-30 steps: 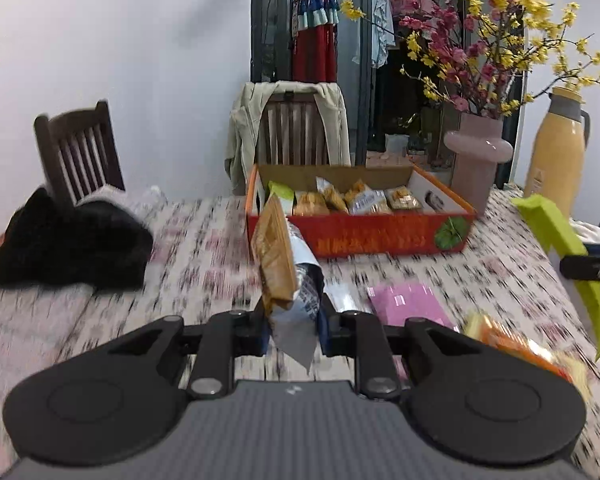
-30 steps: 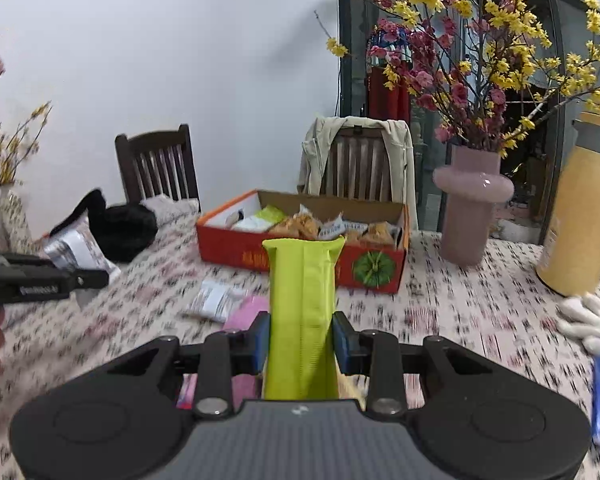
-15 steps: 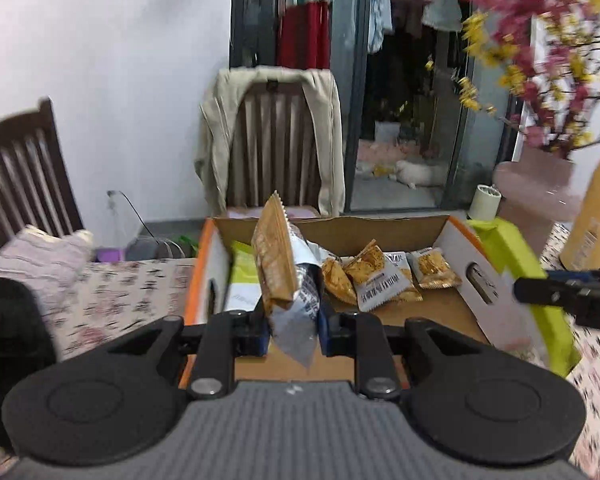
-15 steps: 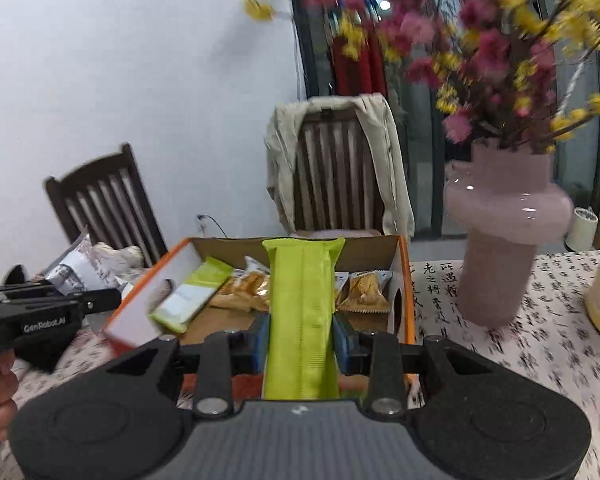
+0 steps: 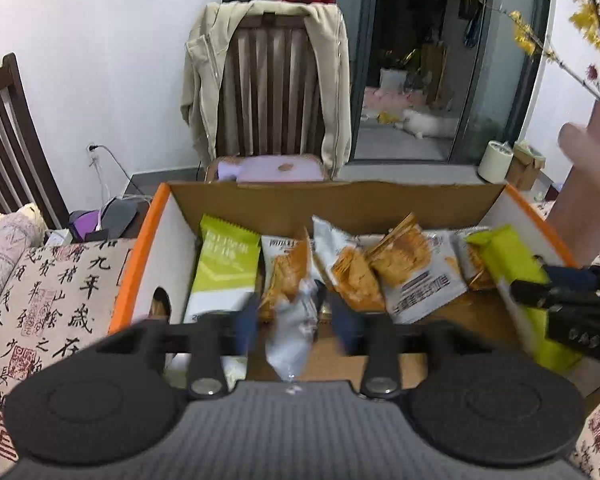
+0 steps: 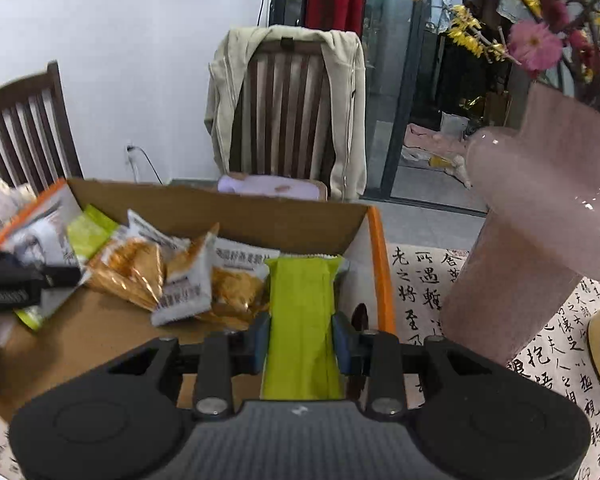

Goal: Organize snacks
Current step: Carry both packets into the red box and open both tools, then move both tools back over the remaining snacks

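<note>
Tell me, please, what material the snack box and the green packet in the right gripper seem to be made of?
The snack box looks like cardboard: raw brown matte inner walls, printed orange rim, cut hand hole. The green packet, held in the right gripper, looks like thin plastic film with a dull satin finish: soft creases and a crimped, zigzag top edge. Foil lining cannot be told.

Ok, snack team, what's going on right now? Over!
Left gripper open, its white-and-orange packet dropping into the box. Right gripper shut on green packet, over the box's right end. Pink vase close by.
</note>
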Tool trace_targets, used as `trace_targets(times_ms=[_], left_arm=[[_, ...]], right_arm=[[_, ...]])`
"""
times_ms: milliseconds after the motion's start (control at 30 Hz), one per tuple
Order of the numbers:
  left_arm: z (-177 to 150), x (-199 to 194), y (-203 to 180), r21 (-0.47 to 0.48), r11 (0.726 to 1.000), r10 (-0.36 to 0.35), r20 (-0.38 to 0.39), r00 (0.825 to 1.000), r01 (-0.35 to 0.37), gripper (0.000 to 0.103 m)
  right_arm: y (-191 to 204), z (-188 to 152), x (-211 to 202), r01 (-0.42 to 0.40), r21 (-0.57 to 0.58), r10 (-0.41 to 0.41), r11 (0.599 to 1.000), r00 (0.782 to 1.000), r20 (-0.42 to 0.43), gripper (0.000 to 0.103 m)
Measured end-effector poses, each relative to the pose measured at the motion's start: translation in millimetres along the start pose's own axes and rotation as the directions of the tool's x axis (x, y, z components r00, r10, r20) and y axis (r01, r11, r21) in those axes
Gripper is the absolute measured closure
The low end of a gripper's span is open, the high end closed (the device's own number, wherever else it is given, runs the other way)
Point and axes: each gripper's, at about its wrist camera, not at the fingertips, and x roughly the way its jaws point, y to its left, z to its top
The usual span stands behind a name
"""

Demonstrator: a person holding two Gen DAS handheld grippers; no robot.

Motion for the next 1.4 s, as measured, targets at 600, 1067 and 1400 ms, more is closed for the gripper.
trace_targets(times_ms=[600,1067,1400], left_arm=[[-24.8,-120.2,-11.6,0.001,0.998,0.062,0.141,0.988,-0.062,0.003],[-152.2,-285.4,-44.3,0.066,0.986,0.123,0.327,0.937,-0.152,0.0],[-267.3,-369.6,-53.9,0.086,0.993,0.042,0.365,0.93,-0.078,0.0]], right_arm=[[-5.0,-19.3,-138.5,-0.053,0.016,0.049,0.998,0.984,0.172,0.038],[8.7,-151.0,-279.6,-0.119,0.0,0.115,0.993,0.958,0.263,0.029],[20.2,-244.5,-360.1,-0.163,0.04,0.14,0.986,0.929,0.342,0.019]])
